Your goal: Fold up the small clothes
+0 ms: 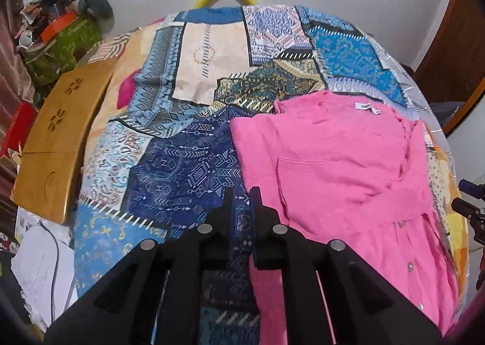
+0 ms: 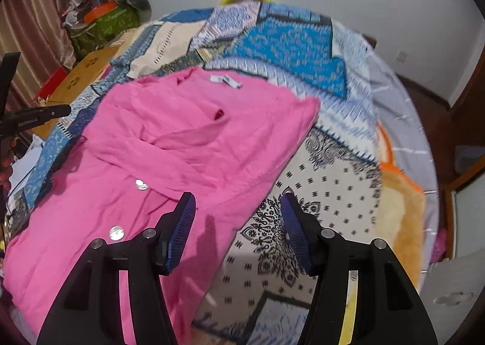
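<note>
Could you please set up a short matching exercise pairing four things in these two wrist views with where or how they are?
Things:
1. pink shirt
2. wooden tray
3. left hand-held gripper
4. right hand-held gripper

States or places:
A. jaws wide apart, nothing between them
B. lying partly folded on the patchwork bedspread
C. jaws nearly together, nothing gripped
D. at the bed's left edge, beside the bedspread

Pairs: 1-B, 2-D, 3-C, 4-A
</note>
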Demonstrator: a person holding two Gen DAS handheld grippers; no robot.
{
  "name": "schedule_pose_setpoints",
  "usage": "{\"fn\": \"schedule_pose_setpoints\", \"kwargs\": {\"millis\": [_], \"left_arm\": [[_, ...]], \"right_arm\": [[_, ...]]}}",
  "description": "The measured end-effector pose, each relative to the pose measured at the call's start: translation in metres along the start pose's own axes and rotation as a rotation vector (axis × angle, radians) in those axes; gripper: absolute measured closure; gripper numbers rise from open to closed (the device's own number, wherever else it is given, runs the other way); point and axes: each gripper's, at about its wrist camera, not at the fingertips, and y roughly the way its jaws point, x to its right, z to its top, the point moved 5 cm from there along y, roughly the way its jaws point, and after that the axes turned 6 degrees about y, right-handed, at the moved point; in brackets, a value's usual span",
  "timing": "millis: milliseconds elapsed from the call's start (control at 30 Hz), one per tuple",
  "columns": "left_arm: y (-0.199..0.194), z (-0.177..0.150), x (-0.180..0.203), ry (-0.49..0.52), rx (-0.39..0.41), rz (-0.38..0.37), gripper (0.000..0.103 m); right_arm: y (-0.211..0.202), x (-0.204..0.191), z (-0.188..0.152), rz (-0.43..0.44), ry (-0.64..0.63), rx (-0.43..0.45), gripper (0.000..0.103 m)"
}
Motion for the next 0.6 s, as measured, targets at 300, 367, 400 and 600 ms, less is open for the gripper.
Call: {"fn": "schedule_pose_setpoints", "kwargs": {"millis": [300, 367, 400, 600], "left_arm": [[-0.057, -0.016, 0.0, 0.018, 0.047, -0.025, 0.05], [-0.066, -0.021, 0.0, 0.025, 0.052, -0.026, 0.041], [-0.071, -0.025, 0.0, 0.029, 0.055, -0.027, 0.035], [-0.079, -0.052, -0.001, 0.049, 0.026, -0.024, 0.022]], "right_arm": [[-0.049, -0.021, -0.012, -0.02, -0.031, 0.057, 0.037], [-0.056, -0.027, -0.018, -0.032, -0.036, 0.065, 0.03], [-0.058, -0.029, -0.021, -0.031, -0.037, 0.068, 0.029], [-0.059, -0.036, -0.043, -0.009, -0.008, 0.046, 0.021]]}}
